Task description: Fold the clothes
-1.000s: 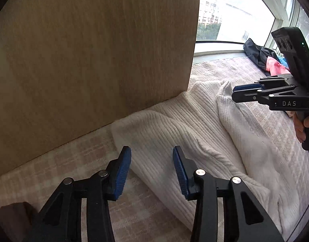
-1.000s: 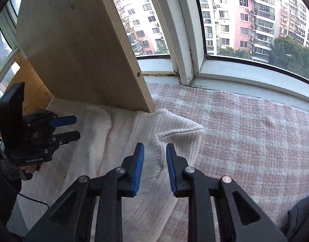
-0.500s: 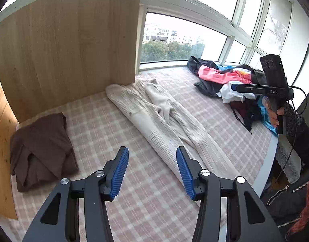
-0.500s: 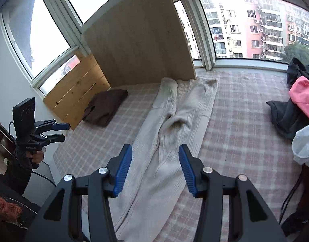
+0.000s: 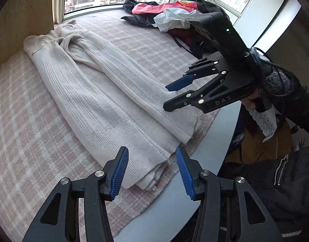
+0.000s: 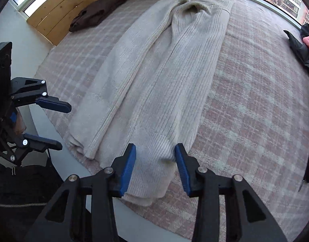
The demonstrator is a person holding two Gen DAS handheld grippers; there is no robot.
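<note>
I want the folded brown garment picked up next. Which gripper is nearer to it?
Left. The left gripper hangs over the table's near edge on the side where the brown garment lies; the right gripper sits across the cream sweater.

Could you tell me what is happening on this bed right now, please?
A person is folding clothes with a two-finger tool in each hand. A long cream ribbed knit garment lies folded lengthwise on the checked blanket. Both the left tool and the right tool hover open over its near hem, neither gripping it. A brown garment lies aside, and a pile of unfolded clothes waits by the window.
</note>
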